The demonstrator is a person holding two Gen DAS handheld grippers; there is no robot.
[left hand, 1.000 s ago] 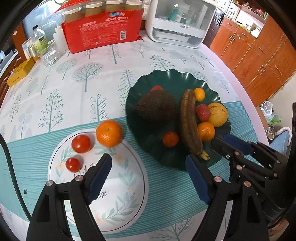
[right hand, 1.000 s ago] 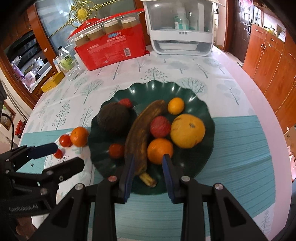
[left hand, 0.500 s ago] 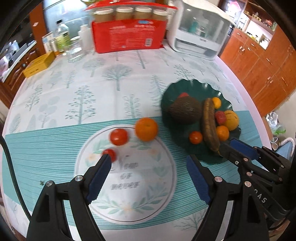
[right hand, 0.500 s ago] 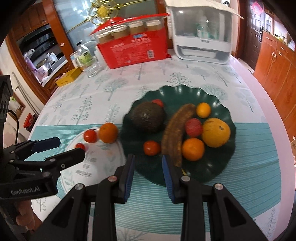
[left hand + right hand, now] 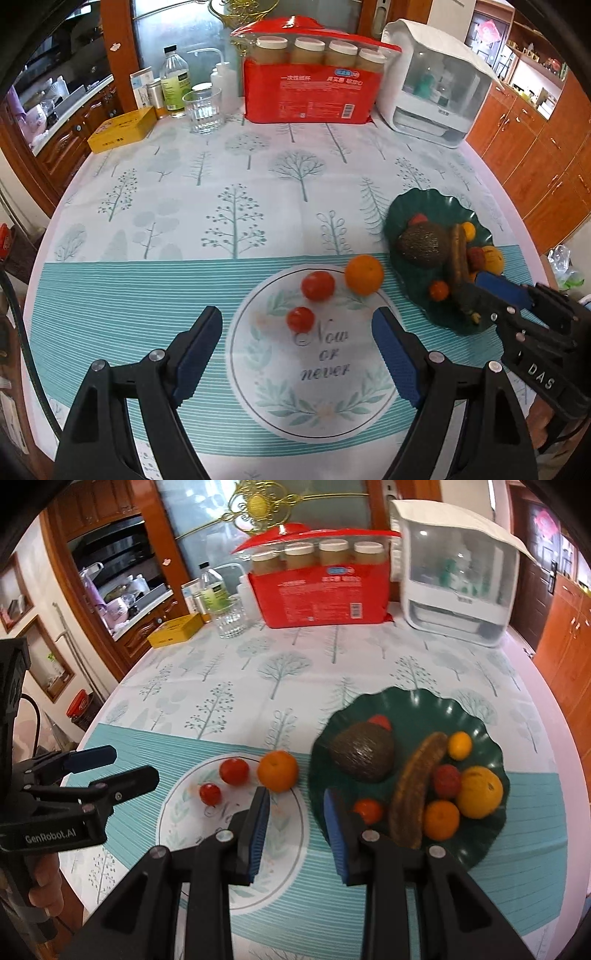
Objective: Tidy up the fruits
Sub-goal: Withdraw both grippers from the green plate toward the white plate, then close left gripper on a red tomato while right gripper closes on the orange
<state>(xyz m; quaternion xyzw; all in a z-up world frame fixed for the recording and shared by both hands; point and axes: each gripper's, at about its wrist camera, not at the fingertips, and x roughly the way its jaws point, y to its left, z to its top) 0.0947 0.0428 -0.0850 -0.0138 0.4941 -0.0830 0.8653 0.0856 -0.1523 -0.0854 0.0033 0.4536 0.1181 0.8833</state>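
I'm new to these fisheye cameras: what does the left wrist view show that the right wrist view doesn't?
Only the left wrist view shows the printed words in full. Only the right wrist view shows a hand on the left hand-held gripper. Both show the green plate of fruit, the loose orange, two tomatoes and the red package.

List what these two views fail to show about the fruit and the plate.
- Banana: in the left wrist view the right gripper covers its near end.
- Green plate: in the right wrist view that gripper's own fingers hide the near rim.
- Red fruit behind the avocado: mostly hidden, kind unclear.
- Red pack: print blurred in the right wrist view.
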